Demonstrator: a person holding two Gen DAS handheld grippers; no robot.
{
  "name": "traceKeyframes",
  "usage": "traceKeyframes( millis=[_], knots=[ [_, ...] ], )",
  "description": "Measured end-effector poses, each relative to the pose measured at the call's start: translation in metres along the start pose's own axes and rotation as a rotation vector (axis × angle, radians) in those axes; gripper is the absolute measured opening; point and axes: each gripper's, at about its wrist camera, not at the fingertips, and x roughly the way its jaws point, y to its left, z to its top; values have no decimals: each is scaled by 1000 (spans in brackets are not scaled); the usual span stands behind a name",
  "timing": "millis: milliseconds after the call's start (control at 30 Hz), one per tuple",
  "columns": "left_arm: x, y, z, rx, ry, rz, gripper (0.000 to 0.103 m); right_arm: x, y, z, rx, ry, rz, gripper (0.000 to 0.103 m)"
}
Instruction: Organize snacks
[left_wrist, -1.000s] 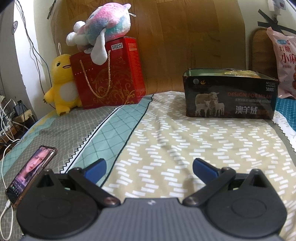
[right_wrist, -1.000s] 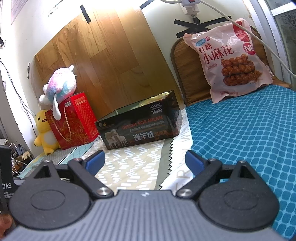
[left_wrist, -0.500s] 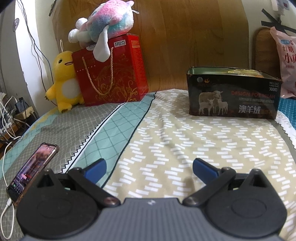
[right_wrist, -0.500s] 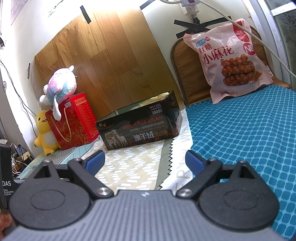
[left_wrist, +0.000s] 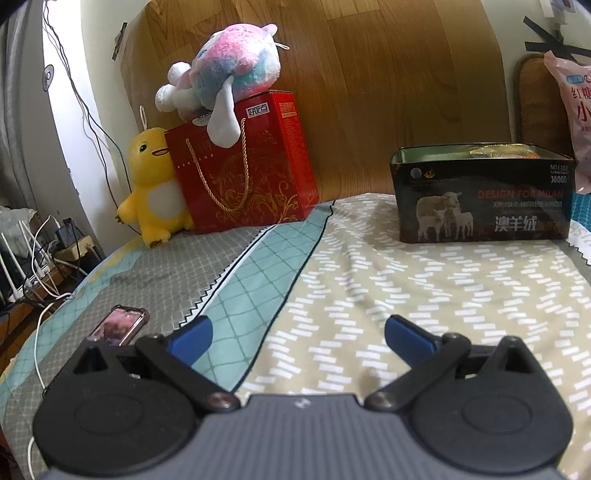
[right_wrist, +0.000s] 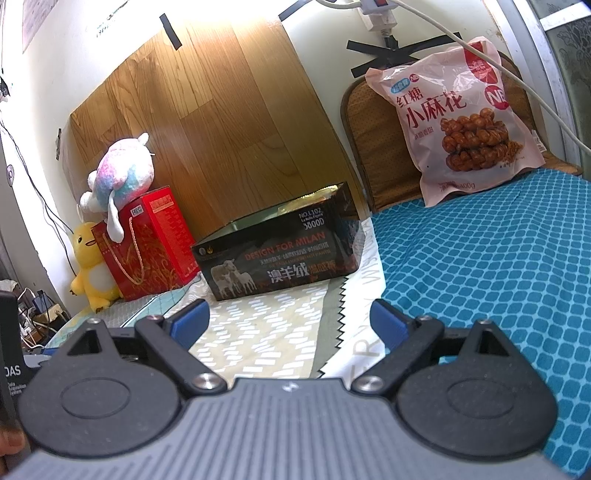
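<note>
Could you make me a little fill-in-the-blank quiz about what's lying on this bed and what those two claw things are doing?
1. The pastel plush lies on top of the ____ gift bag.
2. The pink snack bag leans against a ____.
3. The dark open box has three ____ printed on its side.
4. Both the left gripper and right gripper are ____, holding nothing.

Missing words: red; chair; sheep; open

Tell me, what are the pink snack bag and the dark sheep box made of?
The pink snack bag looks like thin glossy plastic film: it wrinkles, catches light, and has a crimped seam at its edge. The dark sheep box seems to be printed cardboard with a slight sheen, judging by its sharp folded corners and thin open rim; coated tin cannot be ruled out.
</note>
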Motion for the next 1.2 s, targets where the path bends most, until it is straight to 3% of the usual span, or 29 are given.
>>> traceKeyframes(
  millis=[767, 1200],
  knots=[
    [5, 1, 1, 47, 35, 47, 103, -1, 4, -1, 7, -5, -5, 96],
    [-2, 2, 3, 51, 13, 83, 103, -1, 4, -1, 10, -5, -4, 96]
  ],
)
